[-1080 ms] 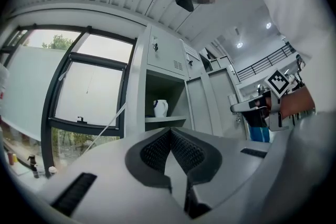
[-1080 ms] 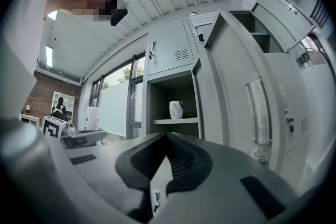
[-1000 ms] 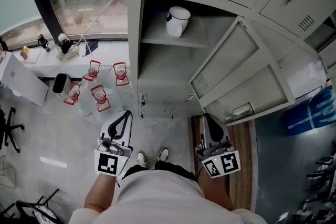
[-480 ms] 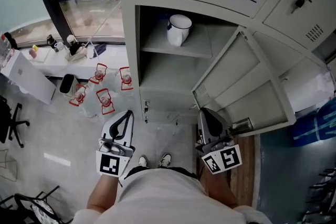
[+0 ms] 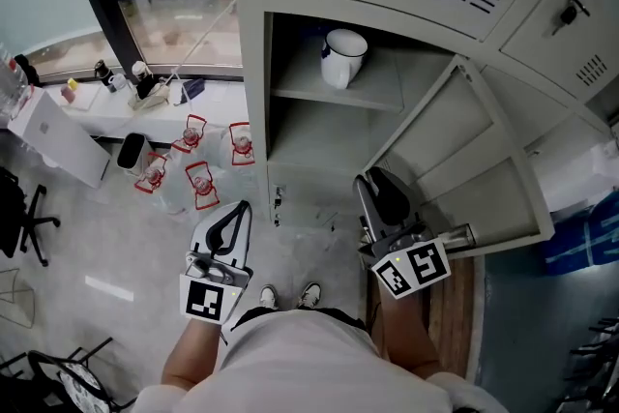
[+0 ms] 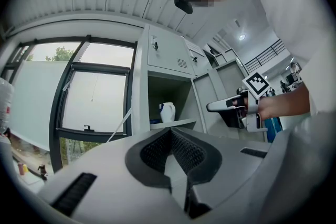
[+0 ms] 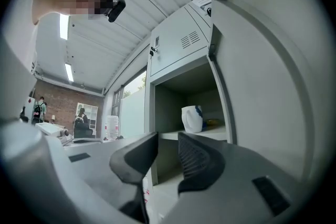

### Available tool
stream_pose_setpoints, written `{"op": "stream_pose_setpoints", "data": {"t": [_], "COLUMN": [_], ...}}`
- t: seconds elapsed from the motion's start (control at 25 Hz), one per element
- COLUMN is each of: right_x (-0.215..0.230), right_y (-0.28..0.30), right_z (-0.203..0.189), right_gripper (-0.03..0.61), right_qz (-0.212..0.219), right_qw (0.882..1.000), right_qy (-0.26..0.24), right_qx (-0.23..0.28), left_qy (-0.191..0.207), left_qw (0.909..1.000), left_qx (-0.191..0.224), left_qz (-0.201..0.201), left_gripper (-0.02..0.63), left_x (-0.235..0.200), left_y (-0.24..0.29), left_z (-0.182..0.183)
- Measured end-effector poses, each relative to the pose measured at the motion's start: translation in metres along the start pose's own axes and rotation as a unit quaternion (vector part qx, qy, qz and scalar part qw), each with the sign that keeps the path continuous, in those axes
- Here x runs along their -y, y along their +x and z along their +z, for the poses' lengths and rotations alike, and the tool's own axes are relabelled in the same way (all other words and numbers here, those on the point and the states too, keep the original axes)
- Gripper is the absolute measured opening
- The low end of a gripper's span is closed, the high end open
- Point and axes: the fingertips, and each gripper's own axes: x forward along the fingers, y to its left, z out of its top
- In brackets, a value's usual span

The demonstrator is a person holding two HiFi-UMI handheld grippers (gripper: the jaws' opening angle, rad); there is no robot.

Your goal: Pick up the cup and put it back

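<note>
A white cup (image 5: 343, 56) with a blue mark stands upright on the upper shelf (image 5: 334, 94) of an open grey locker. It also shows in the left gripper view as the cup (image 6: 167, 112) and in the right gripper view as the cup (image 7: 192, 118), far ahead of both. My right gripper (image 5: 371, 181) is raised toward the locker, well below the cup. Its jaws are opening, with nothing between them, as the right gripper (image 7: 168, 140) shows. My left gripper (image 5: 238, 209) hangs lower at the left, shut and empty, its fingertips (image 6: 170, 132) touching.
The locker door (image 5: 469, 155) swings out to the right, close to my right gripper. Several bottles with red labels (image 5: 198, 181) stand on the floor at the left, under a window sill (image 5: 116, 106) with small items. More closed lockers (image 5: 571, 24) lie to the right.
My right gripper has risen toward the locker opening and its jaws have parted. The left gripper has hardly moved. The cup stays on the shelf.
</note>
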Motion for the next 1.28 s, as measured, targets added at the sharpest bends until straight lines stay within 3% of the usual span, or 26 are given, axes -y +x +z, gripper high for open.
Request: {"op": "stream_pose_setpoints", "data": {"t": [0.56,1.28], "right_x": [0.023,0.044], "right_y": [0.084,0.151], "right_z": [0.021,0.026], "right_gripper": [0.172,0.172], "right_qz": [-0.001,0.012], "right_qw": [1.000,1.000], "right_qy": [0.003,0.008], "right_qx": [0.008,-0.006], "left_qy": [-0.002,-0.004], "left_qw": [1.0000,0.9992], "left_qx": [-0.002,-0.016], "left_qz": [0.003,0.036], "left_gripper": [0.021,0.021], "left_x": [-0.002,-0.022], "left_y": [-0.014,-0.033], "left_z": [0.001,-0.006]}}
